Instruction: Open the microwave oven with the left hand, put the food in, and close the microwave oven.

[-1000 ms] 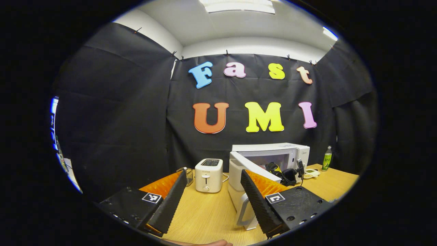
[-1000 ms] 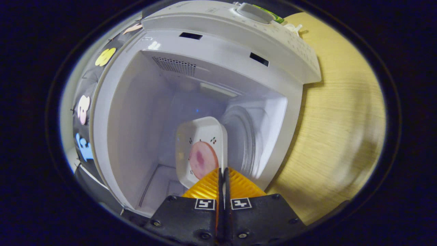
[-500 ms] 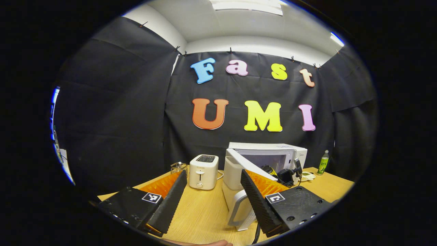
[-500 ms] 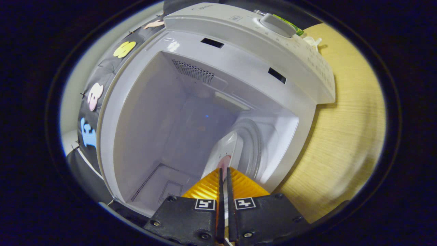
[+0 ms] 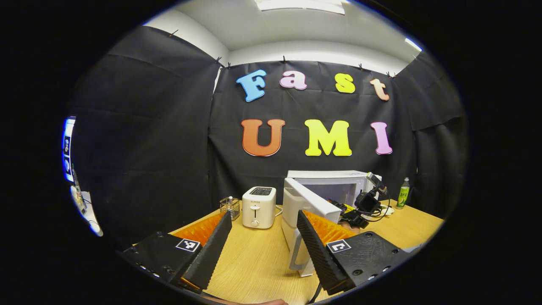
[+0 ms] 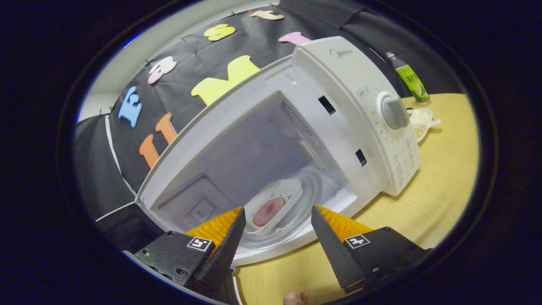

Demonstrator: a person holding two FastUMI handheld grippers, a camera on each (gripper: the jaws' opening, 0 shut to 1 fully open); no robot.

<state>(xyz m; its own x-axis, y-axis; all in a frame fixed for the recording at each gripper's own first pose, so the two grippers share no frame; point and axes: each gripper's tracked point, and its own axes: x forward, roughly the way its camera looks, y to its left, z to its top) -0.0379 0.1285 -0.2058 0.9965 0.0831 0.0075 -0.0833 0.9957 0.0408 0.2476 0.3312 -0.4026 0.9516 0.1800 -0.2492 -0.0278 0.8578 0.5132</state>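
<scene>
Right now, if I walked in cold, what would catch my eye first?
Likely the white microwave oven with its door swung open, and the white dish with a pink slice of food resting on the glass turntable inside. Just in front, the right tongs are spread open. A white toaster stands on the wooden table.

Your right gripper [image 6: 277,241] sits at the mouth of the white microwave oven [image 6: 364,106] with its fingers spread and bare wooden table [image 6: 440,186] to its right. Inside, the white square dish with a pink slice [image 6: 273,207] takes the middle of the glass turntable [image 6: 313,190]. From your left gripper [image 5: 264,245], the swung-out white door [image 5: 302,212] stands close ahead on the right, a white toaster [image 5: 258,206] farther left, open table between.
</scene>
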